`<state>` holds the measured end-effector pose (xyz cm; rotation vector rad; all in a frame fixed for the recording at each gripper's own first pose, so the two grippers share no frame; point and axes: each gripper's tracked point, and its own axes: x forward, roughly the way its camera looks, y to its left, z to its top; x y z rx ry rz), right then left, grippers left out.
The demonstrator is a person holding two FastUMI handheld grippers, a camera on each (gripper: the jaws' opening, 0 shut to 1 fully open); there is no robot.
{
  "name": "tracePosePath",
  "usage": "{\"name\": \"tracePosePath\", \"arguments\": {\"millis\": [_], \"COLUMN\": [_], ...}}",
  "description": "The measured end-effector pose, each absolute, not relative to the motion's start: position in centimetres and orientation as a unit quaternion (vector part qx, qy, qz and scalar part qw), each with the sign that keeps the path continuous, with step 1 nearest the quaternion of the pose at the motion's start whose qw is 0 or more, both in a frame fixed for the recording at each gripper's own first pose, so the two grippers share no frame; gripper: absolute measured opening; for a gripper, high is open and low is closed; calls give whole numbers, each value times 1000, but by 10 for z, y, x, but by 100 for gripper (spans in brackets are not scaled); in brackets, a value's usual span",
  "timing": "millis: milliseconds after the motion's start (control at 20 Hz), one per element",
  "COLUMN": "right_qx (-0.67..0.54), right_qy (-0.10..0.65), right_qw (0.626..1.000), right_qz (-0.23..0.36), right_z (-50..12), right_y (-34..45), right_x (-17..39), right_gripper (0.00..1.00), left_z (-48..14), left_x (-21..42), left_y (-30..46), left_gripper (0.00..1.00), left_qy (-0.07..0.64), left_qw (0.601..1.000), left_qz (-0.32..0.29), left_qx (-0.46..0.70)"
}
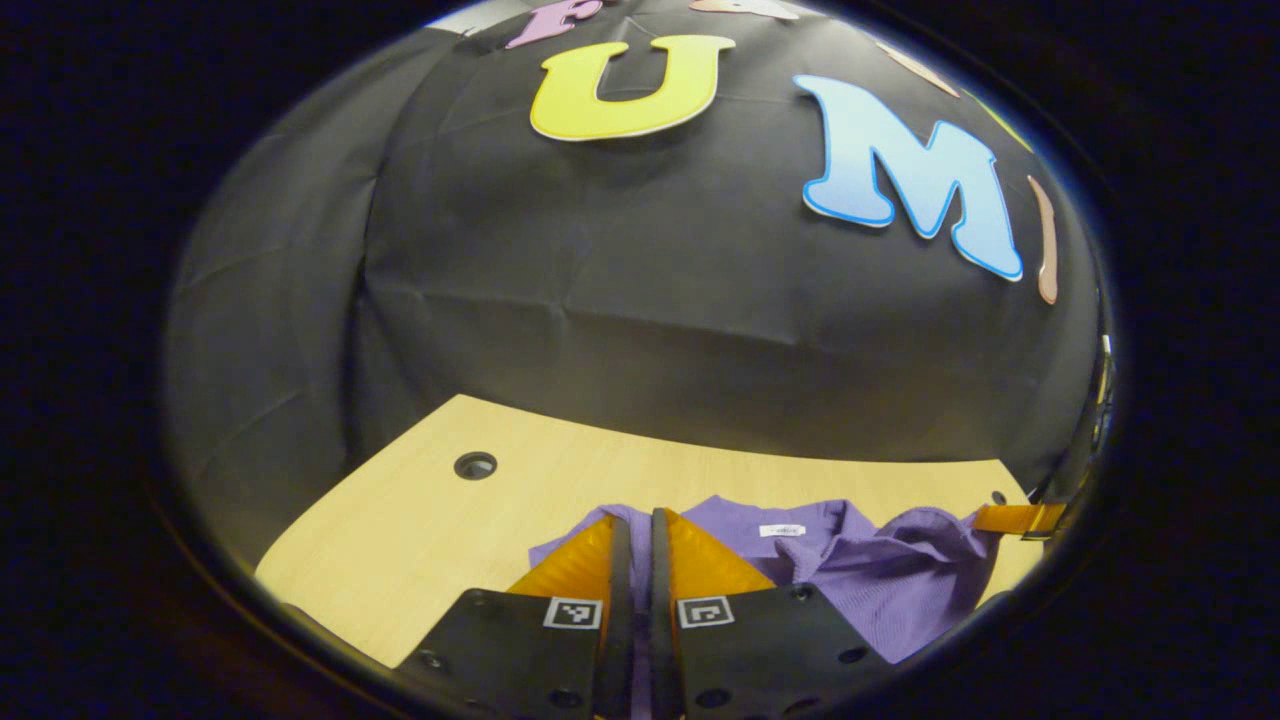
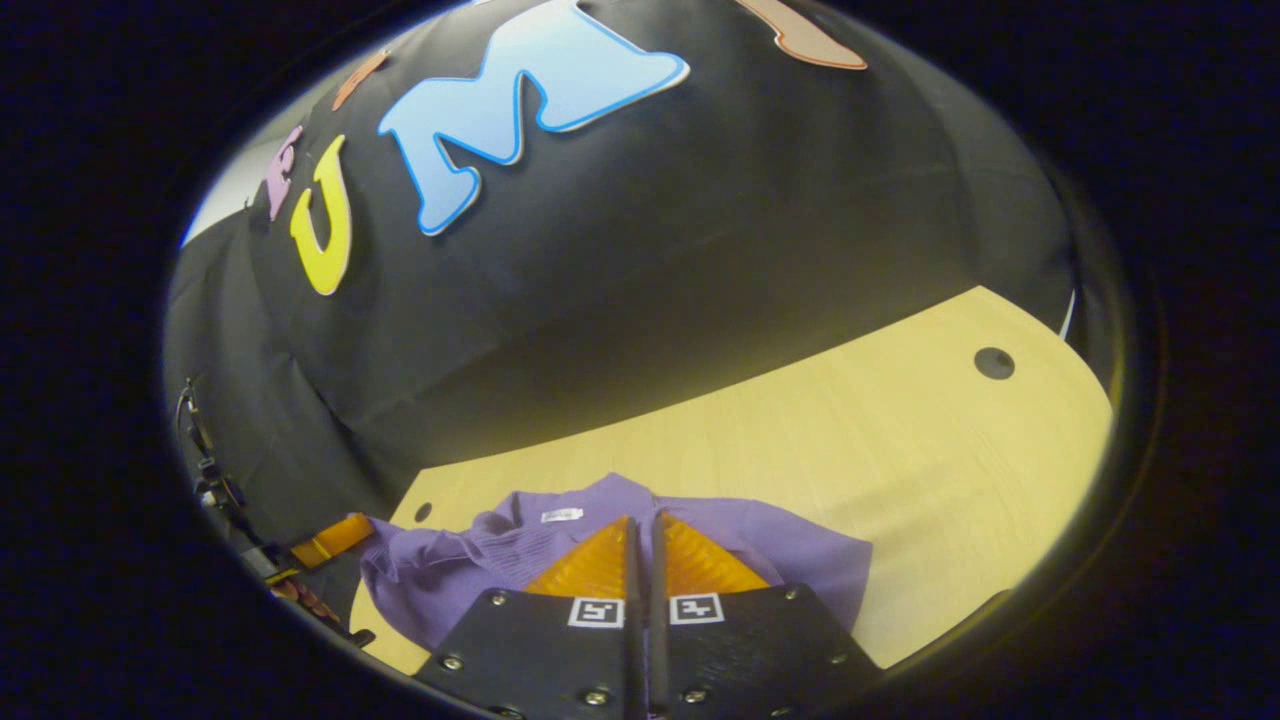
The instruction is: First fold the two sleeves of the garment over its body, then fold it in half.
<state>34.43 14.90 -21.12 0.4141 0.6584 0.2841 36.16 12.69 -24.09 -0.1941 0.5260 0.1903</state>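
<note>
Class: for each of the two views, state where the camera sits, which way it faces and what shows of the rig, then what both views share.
Left gripper view: rides the left gripper, facing the booth wall across the table.
Right gripper view: rides the right gripper, facing likewise.
Shared: the purple garment with both grippers closed over it.

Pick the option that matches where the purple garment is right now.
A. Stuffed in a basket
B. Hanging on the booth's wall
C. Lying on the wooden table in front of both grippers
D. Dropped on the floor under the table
C: in both gripper views the purple garment lies rumpled on the light wooden table, just ahead of the left gripper and the right gripper.
</note>
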Motion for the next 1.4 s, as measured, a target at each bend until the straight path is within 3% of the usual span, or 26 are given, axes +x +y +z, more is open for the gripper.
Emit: {"name": "tracePosePath", "arguments": {"millis": [100, 250, 350, 400, 500, 600, 1050, 1400], "right_qx": [179, 145, 119, 112, 97, 77, 13, -7], "right_qy": [323, 307, 295, 289, 269, 246, 152, 115], "right_qw": [920, 932, 941, 944, 952, 962, 987, 993], "right_qz": [132, 128, 117, 113, 107, 93, 48, 33], "right_z": [-214, -209, -189, -181, -160, -135, -37, 3], "right_y": [147, 146, 138, 137, 135, 130, 133, 118], "right_x": [345, 344, 333, 329, 317, 301, 182, 114], "right_gripper": [6, 11, 44, 51, 69, 94, 94, 94], "left_z": [-246, -246, -235, -230, -214, -198, -118, -59], "left_x": [360, 354, 352, 350, 344, 335, 248, 174], "left_y": [120, 110, 103, 101, 97, 95, 80, 70], "left_gripper": [19, 44, 76, 92, 89, 96, 96, 96], "left_qy": [268, 273, 260, 255, 241, 229, 157, 102], "left_qw": [955, 956, 960, 962, 966, 969, 986, 993], "left_qz": [89, 80, 71, 65, 56, 48, -15, -21], "left_qx": [-87, -76, -71, -70, -73, -74, -45, -53]}}
